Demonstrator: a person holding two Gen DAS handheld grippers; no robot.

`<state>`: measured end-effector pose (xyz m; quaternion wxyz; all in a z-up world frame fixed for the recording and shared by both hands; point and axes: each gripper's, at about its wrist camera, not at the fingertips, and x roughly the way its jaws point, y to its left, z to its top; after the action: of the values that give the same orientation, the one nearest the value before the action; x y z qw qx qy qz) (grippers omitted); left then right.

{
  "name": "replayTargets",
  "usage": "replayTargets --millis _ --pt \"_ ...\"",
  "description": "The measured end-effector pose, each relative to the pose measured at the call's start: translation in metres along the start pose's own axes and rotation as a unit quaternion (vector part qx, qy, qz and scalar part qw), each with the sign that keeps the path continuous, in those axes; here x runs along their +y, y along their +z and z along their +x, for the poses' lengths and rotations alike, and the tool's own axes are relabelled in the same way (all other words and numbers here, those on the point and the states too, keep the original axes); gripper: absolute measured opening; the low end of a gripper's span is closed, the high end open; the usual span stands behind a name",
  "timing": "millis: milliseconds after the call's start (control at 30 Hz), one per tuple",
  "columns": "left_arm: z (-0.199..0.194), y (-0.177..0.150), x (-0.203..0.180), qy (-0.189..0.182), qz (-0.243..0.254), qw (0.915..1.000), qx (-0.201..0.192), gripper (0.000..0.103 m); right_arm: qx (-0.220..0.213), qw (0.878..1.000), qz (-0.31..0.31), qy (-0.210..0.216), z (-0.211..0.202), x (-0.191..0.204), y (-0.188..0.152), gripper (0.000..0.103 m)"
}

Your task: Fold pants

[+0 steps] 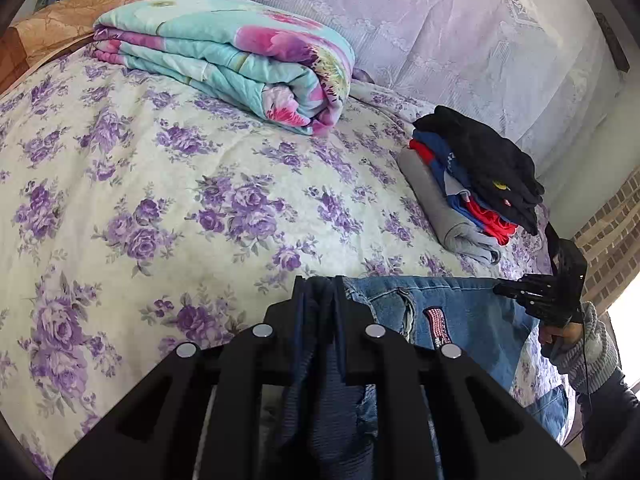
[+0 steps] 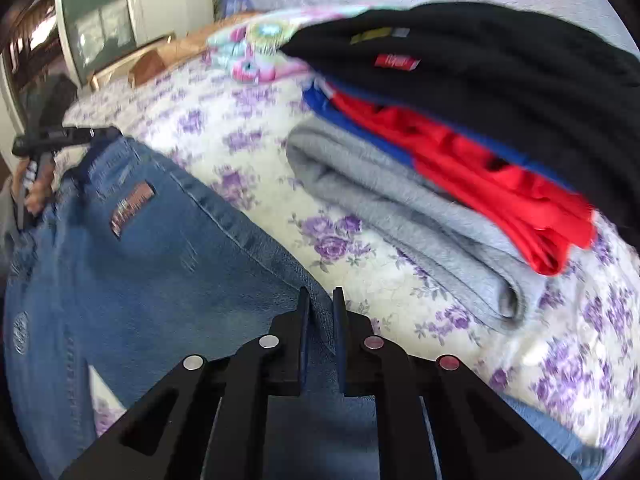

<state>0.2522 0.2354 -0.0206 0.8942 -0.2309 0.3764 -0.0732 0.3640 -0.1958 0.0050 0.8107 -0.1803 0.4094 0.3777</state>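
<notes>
Blue jeans (image 1: 460, 320) with a red patch hang stretched between my two grippers above the floral bed. My left gripper (image 1: 320, 284) is shut on the dark waistband edge of the jeans. My right gripper (image 2: 320, 296) is shut on the other edge of the denim (image 2: 160, 260). The right gripper also shows in the left wrist view (image 1: 520, 290) at the far right, and the left gripper shows in the right wrist view (image 2: 80, 134) at the far left. The lower legs of the jeans are hidden below the frames.
A stack of folded clothes (image 1: 480, 184), grey, blue, red and black, sits on the bed's right side (image 2: 460, 140). A folded turquoise floral quilt (image 1: 240, 60) lies at the back. The purple-flowered bedspread (image 1: 160, 200) spreads between them. A brick wall (image 1: 608, 232) stands at right.
</notes>
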Motion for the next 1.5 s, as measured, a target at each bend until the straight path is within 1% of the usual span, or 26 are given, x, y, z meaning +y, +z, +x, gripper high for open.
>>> replayTargets --millis 133,267,400,533,633,667,733,767,833,900,933,967,1000,1033,1067,1133,1200,1267,1367,1433,1500 --pt "-0.006 0.001 -0.011 0.0 0.021 0.9997 -0.01 0.012 -0.019 1.0 -0.009 -0.016 -0.033 0.019 -0.008 0.01" --pt "-0.02 0.005 -0.016 -0.018 0.02 0.9993 -0.027 0.011 -0.038 0.999 -0.004 -0.028 -0.067 0.036 -0.019 0.009" --pt "-0.039 0.005 -0.025 -0.036 0.02 0.9982 -0.044 0.011 -0.062 0.997 -0.007 -0.044 -0.101 0.068 -0.036 0.009" --pt "-0.065 -0.003 -0.036 -0.057 0.019 0.9959 -0.068 0.011 -0.091 0.994 -0.009 -0.054 -0.138 0.106 -0.054 0.009" --pt "-0.089 -0.013 -0.041 -0.073 0.019 0.9935 -0.086 0.012 -0.114 0.991 -0.015 -0.062 -0.169 0.137 -0.078 0.008" --pt "-0.097 -0.018 -0.041 -0.075 0.019 0.9929 -0.09 0.012 -0.122 0.991 -0.015 -0.058 -0.178 0.147 -0.087 0.003" --pt "-0.112 -0.031 -0.038 -0.083 0.017 0.992 -0.093 0.012 -0.134 0.989 -0.014 -0.052 -0.195 0.169 -0.107 0.003" --pt "-0.117 -0.039 -0.036 -0.084 0.013 0.9921 -0.092 0.012 -0.134 0.99 -0.014 -0.047 -0.199 0.178 -0.116 0.003" --pt "-0.126 -0.056 -0.028 -0.082 0.004 0.993 -0.085 0.012 -0.121 0.991 -0.026 -0.045 -0.199 0.195 -0.134 0.003" --pt "-0.131 -0.072 -0.022 -0.08 -0.004 0.9939 -0.075 0.013 -0.127 0.989 -0.037 -0.068 -0.201 0.201 -0.141 0.003" --pt "-0.134 -0.079 -0.02 -0.079 -0.005 0.9942 -0.072 0.013 -0.128 0.989 -0.032 -0.069 -0.204 0.202 -0.142 0.005" --pt "-0.136 -0.084 -0.02 -0.078 -0.007 0.9943 -0.071 0.013 -0.121 0.99 -0.028 -0.065 -0.202 0.197 -0.139 0.013" --pt "-0.139 -0.088 -0.021 -0.077 -0.008 0.9944 -0.072 0.014 -0.117 0.991 -0.026 -0.065 -0.2 0.194 -0.138 0.026" --pt "-0.141 -0.091 -0.023 -0.074 -0.006 0.9945 -0.073 0.014 -0.115 0.991 -0.025 -0.07 -0.196 0.192 -0.137 0.059" --pt "-0.145 -0.093 -0.024 -0.072 -0.004 0.9945 -0.076 0.014 -0.116 0.99 -0.03 -0.076 -0.193 0.194 -0.137 0.063" --pt "-0.149 -0.094 -0.029 -0.069 0.002 0.9943 -0.081 0.014 -0.113 0.99 -0.05 -0.073 -0.184 0.203 -0.14 0.062" --pt "-0.148 -0.091 -0.029 -0.066 0.002 0.9947 -0.079 0.014 -0.121 0.987 -0.06 -0.083 -0.173 0.212 -0.145 0.062" --pt "-0.146 -0.087 -0.028 -0.065 -0.002 0.9951 -0.074 0.014 -0.115 0.987 -0.071 -0.093 -0.154 0.218 -0.148 0.061" --pt "-0.144 -0.083 -0.028 -0.064 -0.004 0.9953 -0.072 0.014 -0.087 0.983 -0.091 -0.133 -0.121 0.217 -0.146 0.061" --pt "-0.144 -0.082 -0.029 -0.062 -0.002 0.9955 -0.072 0.014 -0.072 0.978 -0.102 -0.168 -0.103 0.213 -0.144 0.059" --pt "-0.143 -0.08 -0.029 -0.06 -0.002 0.9956 -0.071 0.014 -0.059 0.974 -0.105 -0.191 -0.092 0.205 -0.139 0.039"
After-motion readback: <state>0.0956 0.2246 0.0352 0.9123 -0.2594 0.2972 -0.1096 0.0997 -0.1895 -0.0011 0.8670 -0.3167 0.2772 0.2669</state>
